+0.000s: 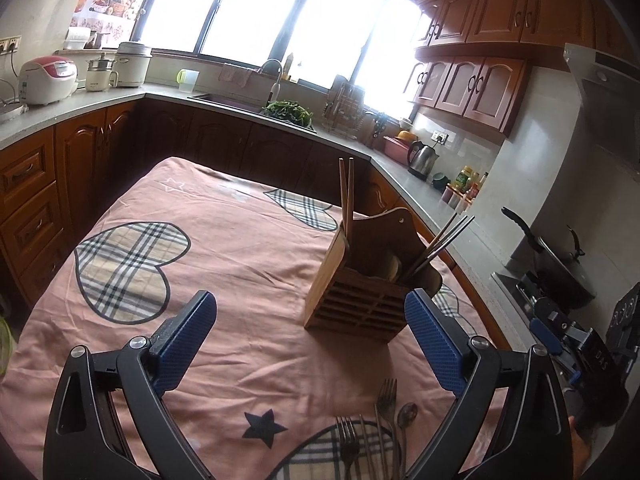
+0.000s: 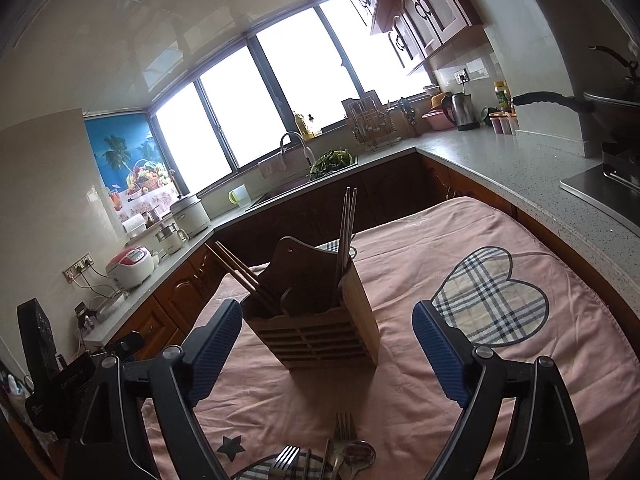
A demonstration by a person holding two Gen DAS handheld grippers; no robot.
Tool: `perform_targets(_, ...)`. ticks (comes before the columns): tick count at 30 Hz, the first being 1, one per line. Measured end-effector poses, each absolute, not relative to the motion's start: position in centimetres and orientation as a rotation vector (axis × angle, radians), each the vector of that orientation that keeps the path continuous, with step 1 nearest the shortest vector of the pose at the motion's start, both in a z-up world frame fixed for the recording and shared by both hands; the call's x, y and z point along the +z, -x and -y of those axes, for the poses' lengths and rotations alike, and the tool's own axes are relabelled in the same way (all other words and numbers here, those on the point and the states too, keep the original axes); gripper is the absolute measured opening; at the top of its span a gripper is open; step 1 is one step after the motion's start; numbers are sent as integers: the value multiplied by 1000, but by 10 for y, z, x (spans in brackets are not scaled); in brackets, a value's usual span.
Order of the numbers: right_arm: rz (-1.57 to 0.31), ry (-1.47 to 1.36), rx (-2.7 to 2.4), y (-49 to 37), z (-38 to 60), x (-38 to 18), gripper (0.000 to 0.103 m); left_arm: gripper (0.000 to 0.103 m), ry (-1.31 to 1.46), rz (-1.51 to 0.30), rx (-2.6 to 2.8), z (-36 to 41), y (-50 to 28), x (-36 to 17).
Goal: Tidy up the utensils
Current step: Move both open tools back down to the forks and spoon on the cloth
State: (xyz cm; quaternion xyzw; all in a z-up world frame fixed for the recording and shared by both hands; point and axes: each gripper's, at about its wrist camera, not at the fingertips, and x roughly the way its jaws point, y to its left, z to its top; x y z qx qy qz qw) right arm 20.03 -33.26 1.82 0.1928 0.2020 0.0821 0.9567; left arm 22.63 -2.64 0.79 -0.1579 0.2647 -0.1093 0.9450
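Left wrist view: left gripper [image 1: 310,330] spread wide, nothing between its pads. Wooden utensil holder [image 1: 362,280] stands on the pink tablecloth [image 1: 224,240] just ahead, right of centre, chopsticks [image 1: 346,196] sticking up. Forks [image 1: 348,440] and spoon [image 1: 406,416] lie near the bottom edge. Right wrist view: right gripper [image 2: 328,350] also released, empty, holder straight ahead.

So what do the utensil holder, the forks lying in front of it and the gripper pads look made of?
Utensil holder: looks like bamboo or light wood, matte, with visible grain and cut slots. Forks: shiny grey metal, probably stainless steel, catching window glare. Pads on the left hand-held gripper: blue, dotted texture, likely rubber or soft plastic; hard to say which. The cloth beneath is wrinkled pink fabric.
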Motion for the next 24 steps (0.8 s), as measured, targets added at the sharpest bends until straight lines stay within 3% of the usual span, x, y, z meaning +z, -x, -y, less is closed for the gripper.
perform_targets(24, -548, -361, 198, -126, 320, -28, 91, 97, 302, -665, -247, 33, -158, -40)
